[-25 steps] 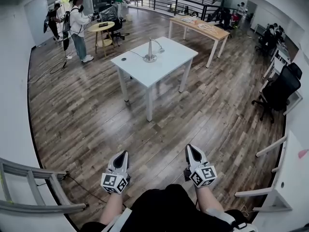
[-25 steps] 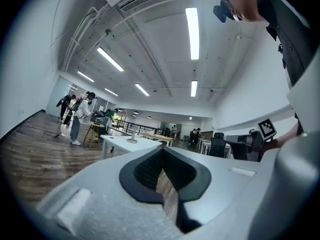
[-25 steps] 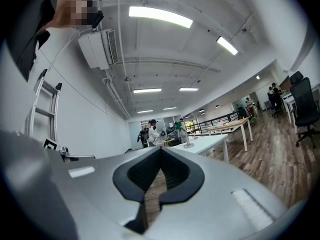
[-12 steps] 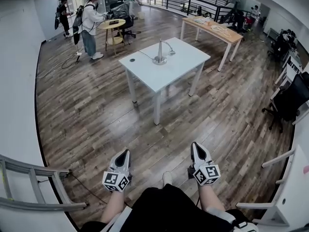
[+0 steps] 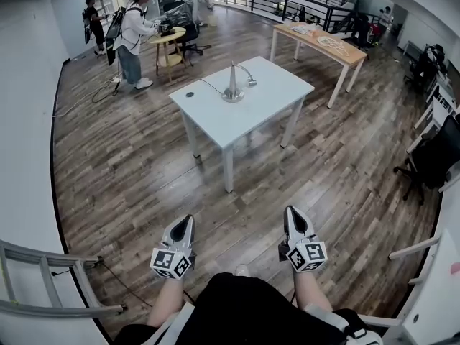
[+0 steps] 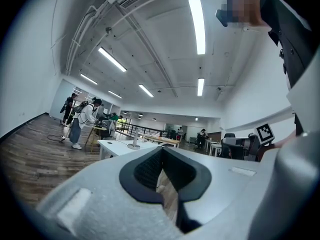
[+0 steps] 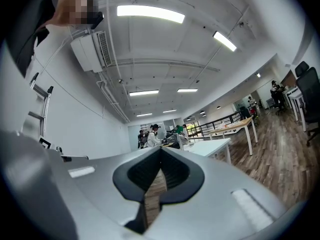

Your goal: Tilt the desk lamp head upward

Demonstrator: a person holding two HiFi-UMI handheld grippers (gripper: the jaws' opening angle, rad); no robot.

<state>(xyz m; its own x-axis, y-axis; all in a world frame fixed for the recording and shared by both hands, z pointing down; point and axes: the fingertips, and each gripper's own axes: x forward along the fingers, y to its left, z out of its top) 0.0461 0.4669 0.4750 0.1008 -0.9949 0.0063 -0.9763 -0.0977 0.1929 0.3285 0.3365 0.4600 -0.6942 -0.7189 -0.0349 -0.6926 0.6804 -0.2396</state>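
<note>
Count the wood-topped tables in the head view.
2. A round table at far left, beside the person in white; a long table at far right, beyond the white table. More could be hidden among the distant desks.

You're facing a white square table (image 5: pixel 277 92) whose top looks smooth and matt. On it stands the silver cone-shaped desk lamp (image 5: pixel 232 85) — bare metal by its look, with a soft shine. Under and around the table runs the brown plank floor (image 5: pixel 144 171), wood-grained, streaked and lightly glossy. Beyond the table, the long pale table (image 5: pixel 321 40) has a light wood top. On your side of the table, your left gripper (image 5: pixel 185 223) and right gripper (image 5: pixel 291 213) wear smooth, matt light-grey plastic shells; their black pads (image 6: pixel 145 169) are ribbed and dull — rubbery, it seems.
</note>
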